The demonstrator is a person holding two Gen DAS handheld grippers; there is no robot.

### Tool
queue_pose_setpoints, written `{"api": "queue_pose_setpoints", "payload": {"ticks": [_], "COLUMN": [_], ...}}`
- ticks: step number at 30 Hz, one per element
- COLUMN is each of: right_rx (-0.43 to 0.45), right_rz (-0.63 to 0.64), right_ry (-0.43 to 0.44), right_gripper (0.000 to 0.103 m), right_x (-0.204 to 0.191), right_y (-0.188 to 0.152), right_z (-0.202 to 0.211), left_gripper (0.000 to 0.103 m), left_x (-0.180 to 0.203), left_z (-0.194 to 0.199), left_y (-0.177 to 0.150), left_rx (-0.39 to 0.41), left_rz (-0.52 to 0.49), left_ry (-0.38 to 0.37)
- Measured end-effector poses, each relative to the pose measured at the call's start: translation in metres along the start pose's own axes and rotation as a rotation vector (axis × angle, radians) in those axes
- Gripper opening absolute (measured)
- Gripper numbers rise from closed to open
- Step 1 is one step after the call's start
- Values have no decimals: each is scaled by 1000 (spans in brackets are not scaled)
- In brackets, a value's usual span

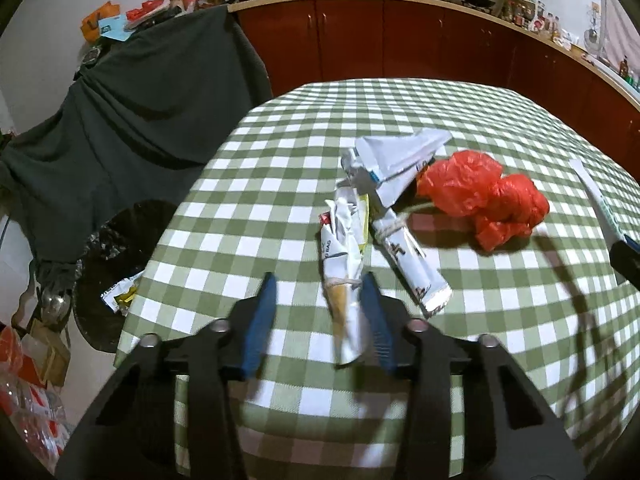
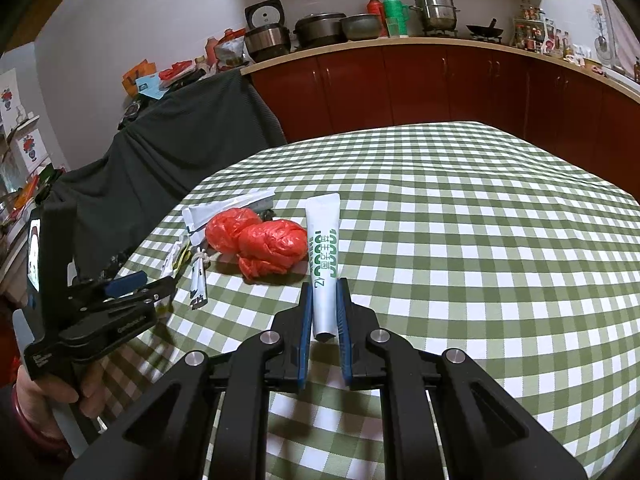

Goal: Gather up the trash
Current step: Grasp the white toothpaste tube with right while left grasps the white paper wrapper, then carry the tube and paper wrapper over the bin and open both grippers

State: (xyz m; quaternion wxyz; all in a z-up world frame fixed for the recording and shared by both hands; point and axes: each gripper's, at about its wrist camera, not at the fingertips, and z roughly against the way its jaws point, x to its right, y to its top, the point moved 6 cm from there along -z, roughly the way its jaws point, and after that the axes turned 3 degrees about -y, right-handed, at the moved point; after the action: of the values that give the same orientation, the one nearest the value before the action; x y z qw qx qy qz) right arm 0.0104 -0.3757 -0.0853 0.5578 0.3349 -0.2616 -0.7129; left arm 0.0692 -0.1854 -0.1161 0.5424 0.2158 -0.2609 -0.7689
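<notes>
Left tongs [image 1: 320,316] apart, crumpled wrapper [image 1: 344,280] between pads, only right pad touching; squeeze to be finished before lift. Right tongs [image 2: 325,312] clamped on tube [image 2: 325,256].

Green-and-white checked cloth [image 2: 460,220] covers the desk. Behind it, red cabinets [image 2: 400,88] run under a counter crowded with pots [image 2: 320,30], a green thermos [image 2: 395,14] and spice jars [image 2: 532,34]. A dark grey cloth [image 1: 132,120] is draped over something on the left.
</notes>
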Motion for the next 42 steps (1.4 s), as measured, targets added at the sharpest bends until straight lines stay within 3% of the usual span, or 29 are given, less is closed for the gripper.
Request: {"api": "queue_pose_setpoints", "payload": {"ticks": [2,4,12,24,42], "right_rx": [0,1,1,4,7], "right_rz": [4,6,25,79,220], "right_ry": [-2,-5,-13,16,216], "right_gripper": [13,13,13,13,13], "right_x": [-1,-3,-12,-53,-209], "right_y": [0,0,-1,1,10], "right_z": [0,0,0,0,-40], "left_gripper": [22,17,16,16,16], "left_x": [1,3,-1,-37,-181], "left_z": [0,0,10,37,62], "left_y": [-2,-3,-5,0,-16], "left_rx": [-4,-5,34,89,136], "left_rz": [-9,-23,-51,-5,199], "left_ry": [-18,-27,-14,19,206]}}
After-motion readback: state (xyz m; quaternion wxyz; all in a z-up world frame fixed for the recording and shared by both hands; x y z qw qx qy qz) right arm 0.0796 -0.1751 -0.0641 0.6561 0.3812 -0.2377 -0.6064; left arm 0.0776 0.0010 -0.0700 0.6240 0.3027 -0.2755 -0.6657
